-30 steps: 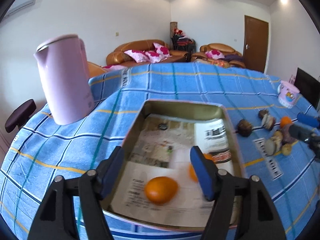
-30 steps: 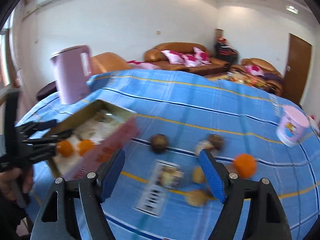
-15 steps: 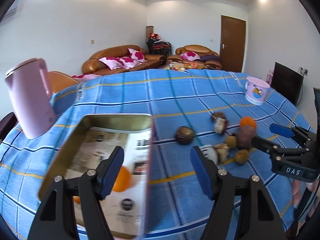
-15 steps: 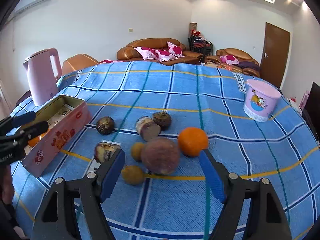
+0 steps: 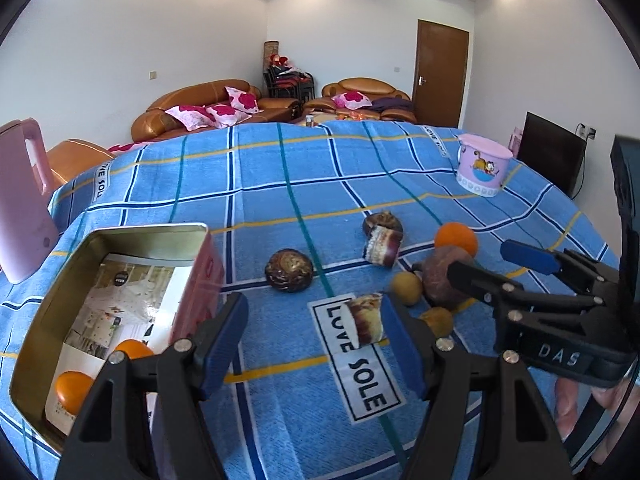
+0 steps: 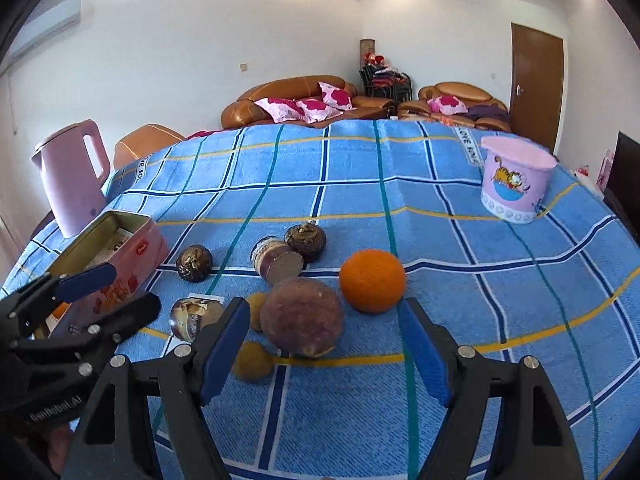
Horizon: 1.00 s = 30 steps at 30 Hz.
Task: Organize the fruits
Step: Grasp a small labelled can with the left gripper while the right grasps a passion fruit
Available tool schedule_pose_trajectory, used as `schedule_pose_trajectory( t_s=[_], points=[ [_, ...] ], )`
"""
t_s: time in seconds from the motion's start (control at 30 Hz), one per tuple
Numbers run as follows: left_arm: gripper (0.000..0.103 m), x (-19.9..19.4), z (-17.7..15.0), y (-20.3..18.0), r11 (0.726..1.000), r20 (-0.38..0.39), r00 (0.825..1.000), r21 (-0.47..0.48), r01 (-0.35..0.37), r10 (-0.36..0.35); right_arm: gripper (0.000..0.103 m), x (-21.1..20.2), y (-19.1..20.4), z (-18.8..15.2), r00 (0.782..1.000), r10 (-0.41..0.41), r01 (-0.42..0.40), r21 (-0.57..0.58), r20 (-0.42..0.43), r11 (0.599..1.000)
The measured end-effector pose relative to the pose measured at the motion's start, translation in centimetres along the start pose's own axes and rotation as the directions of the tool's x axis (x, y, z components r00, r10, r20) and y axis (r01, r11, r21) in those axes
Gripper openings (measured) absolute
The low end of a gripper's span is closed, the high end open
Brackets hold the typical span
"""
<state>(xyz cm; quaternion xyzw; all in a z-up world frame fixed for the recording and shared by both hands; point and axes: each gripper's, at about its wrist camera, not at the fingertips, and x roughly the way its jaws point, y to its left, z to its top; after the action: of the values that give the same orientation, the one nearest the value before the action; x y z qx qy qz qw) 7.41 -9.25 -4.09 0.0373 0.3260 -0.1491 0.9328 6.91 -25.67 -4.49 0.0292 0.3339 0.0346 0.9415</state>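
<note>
Right wrist view: a round dimpled orange (image 6: 372,286) lies on the blue checked cloth (image 6: 460,320), just right of a dull brown-purple fruit (image 6: 302,322). The right gripper (image 6: 324,344) hangs released over them, holding nothing. The left gripper (image 5: 314,340) likewise gapes empty above "LOVE SOLE" lettering (image 5: 360,368), beside a pink metal tin (image 5: 200,276) holding two oranges (image 5: 74,390).

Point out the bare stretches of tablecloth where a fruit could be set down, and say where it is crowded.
Free: the wide cloth between the fruit cluster and the pink bucket, and the far cloth behind the tin. Crowded: around the orange and brown fruit, where small pieces sit close.
</note>
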Motion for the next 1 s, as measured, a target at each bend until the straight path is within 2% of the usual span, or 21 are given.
schedule_pose_trajectory(
  t_s=[0.2, 0.23, 0.27, 0.3, 0.33, 0.37, 0.5, 0.7, 0.8, 0.87, 1.0],
  points=[
    [0.071, 0.2, -0.1, 0.7, 1.000, -0.009, 1.000, -0.022, 0.009, -0.010, 0.078, 1.8, 0.3, 0.3, 0.997, 0.026, -0.026, 0.002, -0.073, 1.000],
    [0.071, 0.2, -0.1, 0.6, 1.000, -0.008, 1.000, -0.018, 0.010, -0.010, 0.075, 2.2, 0.2, 0.3, 0.996, 0.030, -0.029, 0.005, -0.089, 1.000],
    [0.071, 0.2, -0.2, 0.5, 1.000, -0.008, 1.000, -0.013, 0.013, -0.013, 0.066, 2.5, 0.1, 0.3, 0.994, 0.032, -0.031, 0.014, -0.107, 0.999],
    [0.071, 0.3, -0.2, 0.4, 1.000, -0.008, 1.000, -0.010, 0.018, -0.018, 0.063, 2.8, -0.2, 0.2, 0.991, 0.056, -0.053, 0.031, -0.121, 0.998],
    [0.071, 0.3, -0.2, 0.3, 1.000, -0.009, 1.000, -0.009, 0.023, -0.023, 0.056, 3.0, -0.3, 0.2, 0.989, 0.076, -0.071, 0.040, -0.125, 0.997],
    [0.071, 0.3, -0.2, 0.1, 1.000, -0.009, 1.000, -0.006, 0.027, -0.027, 0.053, 3.0, -0.3, 0.1, 0.988, 0.089, -0.084, 0.044, -0.126, 0.995],
    [0.071, 0.3, -0.2, -0.4, 0.999, -0.006, 0.999, 0.011, 0.044, -0.044, 0.053, 2.2, -0.2, 0.1, 0.993, 0.084, -0.081, 0.041, -0.086, 0.996],
    [0.069, 0.9, -0.1, -1.6, 0.995, -0.035, 0.995, 0.042, 0.092, -0.090, 0.053, 0.5, -0.9, 0.0, 1.000, -0.009, 0.010, 0.084, -0.008, 0.996],
    [0.061, 1.7, -0.1, -1.8, 0.993, -0.076, 0.991, 0.035, 0.112, -0.109, 0.053, 0.4, -1.4, 0.0, 1.000, -0.011, 0.012, 0.108, -0.007, 0.994],
    [0.051, 2.4, -0.1, -1.8, 0.992, -0.113, 0.986, 0.022, 0.124, -0.121, 0.053, 0.2, -1.6, 0.1, 1.000, -0.021, 0.021, 0.115, 0.001, 0.993],
    [0.043, 4.1, -0.3, -1.8, 0.988, -0.187, 0.971, -0.006, 0.152, -0.150, 0.053, 0.2, -1.3, 0.1, 1.000, -0.029, 0.029, 0.100, -0.004, 0.995]
  ],
)
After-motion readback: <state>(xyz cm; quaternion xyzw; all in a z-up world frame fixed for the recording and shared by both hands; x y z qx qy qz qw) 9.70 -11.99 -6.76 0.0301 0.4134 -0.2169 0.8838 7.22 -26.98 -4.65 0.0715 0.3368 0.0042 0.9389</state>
